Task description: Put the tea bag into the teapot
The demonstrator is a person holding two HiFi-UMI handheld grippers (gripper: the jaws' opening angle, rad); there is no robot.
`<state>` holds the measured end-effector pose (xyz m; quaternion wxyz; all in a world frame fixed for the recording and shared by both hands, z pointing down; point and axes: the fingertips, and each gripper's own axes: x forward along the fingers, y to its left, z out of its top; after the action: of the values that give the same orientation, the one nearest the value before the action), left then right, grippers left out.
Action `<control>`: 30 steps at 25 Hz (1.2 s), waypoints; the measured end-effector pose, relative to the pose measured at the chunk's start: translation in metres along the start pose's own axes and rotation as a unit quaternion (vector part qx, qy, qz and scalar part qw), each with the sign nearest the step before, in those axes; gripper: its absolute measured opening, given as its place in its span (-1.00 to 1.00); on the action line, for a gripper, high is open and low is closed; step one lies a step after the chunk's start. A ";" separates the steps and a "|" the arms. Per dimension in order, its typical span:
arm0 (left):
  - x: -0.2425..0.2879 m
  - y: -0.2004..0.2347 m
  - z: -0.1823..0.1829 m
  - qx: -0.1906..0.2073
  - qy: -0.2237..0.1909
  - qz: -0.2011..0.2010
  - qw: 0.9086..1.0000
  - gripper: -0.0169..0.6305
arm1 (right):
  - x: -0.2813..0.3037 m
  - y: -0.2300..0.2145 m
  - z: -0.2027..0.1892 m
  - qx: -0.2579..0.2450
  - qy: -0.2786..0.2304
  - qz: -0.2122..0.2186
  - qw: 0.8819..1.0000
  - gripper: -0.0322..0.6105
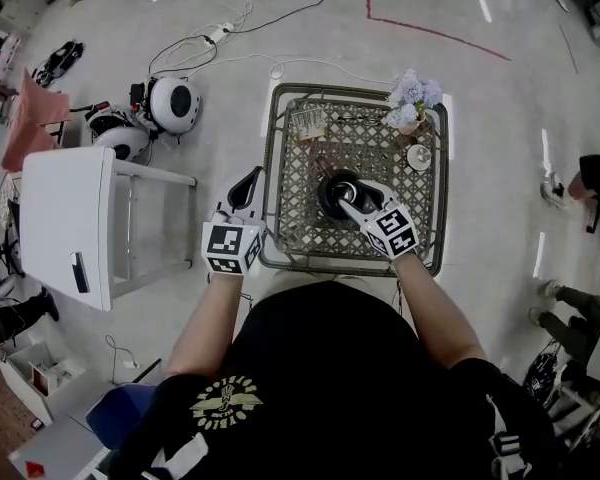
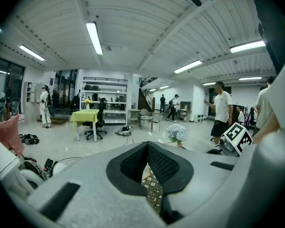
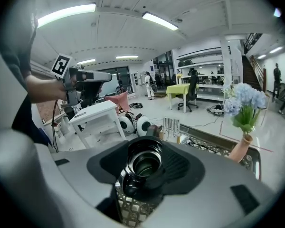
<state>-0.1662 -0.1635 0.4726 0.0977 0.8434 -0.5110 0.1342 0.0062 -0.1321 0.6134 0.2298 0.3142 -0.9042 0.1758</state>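
Right gripper view: my right tongs (image 3: 145, 170) are gaping wide, the teapot (image 3: 143, 161) showing between them, glossy black, mouth uncovered.
Head view: teapot is sitting in the middle of the table (image 1: 298, 183); my left tongs (image 1: 248, 183) are hanging closed, empty, beside its edge.

The lattice-topped table (image 1: 288, 183) carries a teapot (image 1: 333, 192), a flower vase (image 1: 411, 118), a dish (image 1: 418, 156) and a packet (image 1: 308, 122).
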 end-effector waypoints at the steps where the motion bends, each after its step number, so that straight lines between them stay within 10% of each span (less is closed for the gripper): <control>1: 0.001 0.000 0.000 0.000 0.000 -0.001 1.000 -0.96 | -0.001 -0.002 0.001 0.001 -0.003 -0.005 1.000 -0.28; 3: 0.002 0.001 -0.001 0.000 -0.001 -0.004 1.000 -0.96 | -0.004 -0.005 0.005 -0.007 -0.013 -0.015 1.000 -0.44; 4: 0.003 0.002 -0.001 0.000 -0.001 -0.005 1.000 -0.96 | -0.006 -0.005 0.007 -0.014 -0.021 -0.018 1.000 -0.87; 30: 0.002 -0.036 0.023 -0.023 -0.042 -0.041 0.998 -0.96 | -0.147 -0.041 0.063 -0.019 -0.149 -0.137 0.979 -0.87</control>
<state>-0.1300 -0.1559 0.4505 0.1012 0.8662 -0.4823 0.0828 0.1159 -0.1198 0.4904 0.1205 0.4531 -0.8799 0.0770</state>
